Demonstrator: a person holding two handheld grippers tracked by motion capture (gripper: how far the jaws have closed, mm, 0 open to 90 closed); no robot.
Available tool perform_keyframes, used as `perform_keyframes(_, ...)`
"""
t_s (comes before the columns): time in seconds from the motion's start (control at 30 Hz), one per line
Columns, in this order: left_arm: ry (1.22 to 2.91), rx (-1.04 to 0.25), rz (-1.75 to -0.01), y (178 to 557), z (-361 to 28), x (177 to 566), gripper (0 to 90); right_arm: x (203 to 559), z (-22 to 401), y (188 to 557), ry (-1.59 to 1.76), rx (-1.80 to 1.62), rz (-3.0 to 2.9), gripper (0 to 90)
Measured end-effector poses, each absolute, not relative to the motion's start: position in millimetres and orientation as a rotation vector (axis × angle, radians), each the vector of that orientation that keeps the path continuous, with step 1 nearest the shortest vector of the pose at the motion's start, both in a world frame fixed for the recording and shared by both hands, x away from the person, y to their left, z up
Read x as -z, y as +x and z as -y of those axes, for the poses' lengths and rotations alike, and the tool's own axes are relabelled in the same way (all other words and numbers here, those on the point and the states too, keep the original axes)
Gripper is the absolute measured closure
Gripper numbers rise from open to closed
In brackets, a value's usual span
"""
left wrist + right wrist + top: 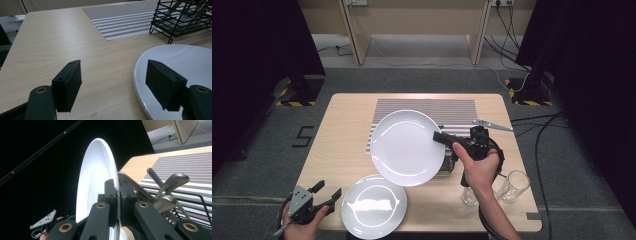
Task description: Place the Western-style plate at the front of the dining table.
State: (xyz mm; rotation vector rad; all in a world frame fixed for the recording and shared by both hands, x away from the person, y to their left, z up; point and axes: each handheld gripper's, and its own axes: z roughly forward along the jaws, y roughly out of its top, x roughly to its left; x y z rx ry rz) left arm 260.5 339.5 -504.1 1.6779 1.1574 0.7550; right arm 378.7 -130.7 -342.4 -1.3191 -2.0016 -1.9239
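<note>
White china caught the eye first from the high view: 1 plate was lifted above the striped mat, held up by its right edge in the right gripper, whose jaws were closed on the rim. A second plate lay flat on the wooden table near the front edge. The left gripper hovered at the table's front left corner, just beside that second plate, jaws spread and holding nothing. 2 glasses stood at the front right, near the person's right forearm.

From the left gripper view, the 2 jaws stood wide apart with bare tabletop between them. The flat plate sat at the right, its rim passing under the right-hand jaw without clear contact. A black wire rack stood farther back, beside the mat.

From the right gripper view, the jaws were pinched tight on the rim of the raised plate, which stood almost on edge. Metal spoons leaned in the rack just behind it.

Judging by its glazed look, the plate was stiff, fairly heavy for a 1-sided pinch, slippery and breakable. A rim grip seemed the only sensible hold, deep enough for the pads to bear on both faces. Tilting it upright probably eased the leverage on the jaws; any knock against the rack could chip it.
</note>
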Motion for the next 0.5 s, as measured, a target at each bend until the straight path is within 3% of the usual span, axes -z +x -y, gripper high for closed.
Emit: perform_keyframes(0.5, 1.679, -0.757, -1.156, 260.5, -339.4, 503.9, 28.6, 335.5, 132.9, 384.2, -1.323, 1.941, 1.996, 86.7)
